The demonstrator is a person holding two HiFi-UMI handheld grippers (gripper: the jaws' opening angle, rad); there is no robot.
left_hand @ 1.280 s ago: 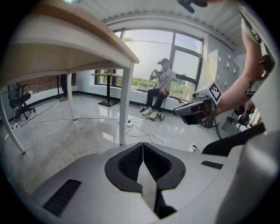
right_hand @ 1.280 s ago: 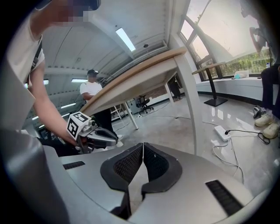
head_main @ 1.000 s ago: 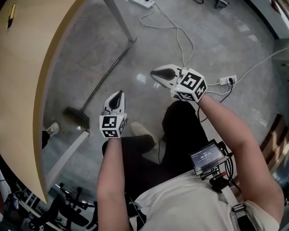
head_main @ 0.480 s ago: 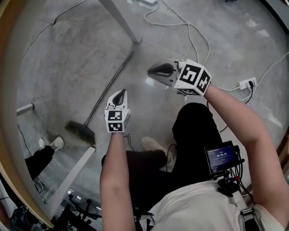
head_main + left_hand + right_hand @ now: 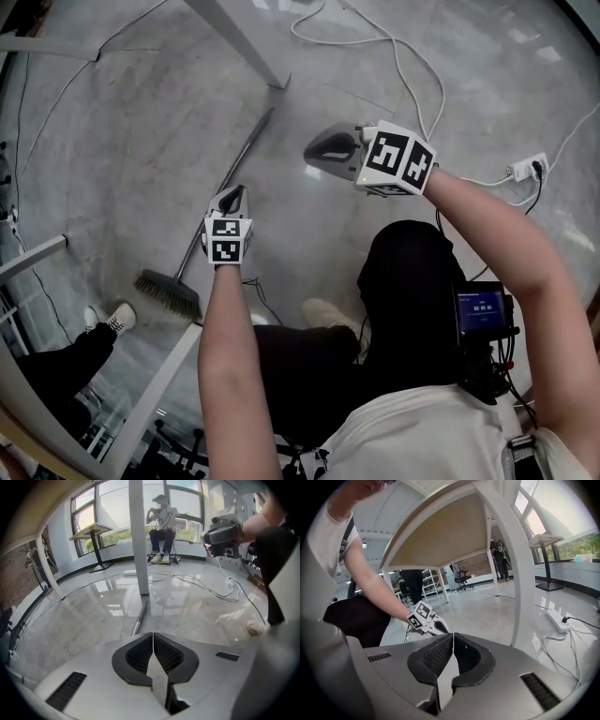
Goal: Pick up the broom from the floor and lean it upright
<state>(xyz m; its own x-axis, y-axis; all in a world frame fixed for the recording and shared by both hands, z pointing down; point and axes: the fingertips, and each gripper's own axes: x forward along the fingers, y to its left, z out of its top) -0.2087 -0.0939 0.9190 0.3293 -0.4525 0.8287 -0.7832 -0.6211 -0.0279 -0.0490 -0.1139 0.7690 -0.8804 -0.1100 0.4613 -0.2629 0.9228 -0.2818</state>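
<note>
metal broom (image 5: 247, 156), ahead of left fingers (image 5: 235, 198) (closed)

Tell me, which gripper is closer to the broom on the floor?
Left. The left gripper hangs close by the broom handle, fingers shut and empty. The right gripper is farther off to its right, also empty.

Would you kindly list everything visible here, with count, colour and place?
broom: one, grey handle, dark bristles, lying on the floor left of centre
table legs: several, white, top and lower left
cables: several, white, floor at top right
power strip: one, white, right edge
bystander's shoe: one, white, lower left
screen: one, dark, lower right
left gripper: one, grey, shut, empty, near the broom handle
right gripper: one, grey, shut, empty, centre
</note>
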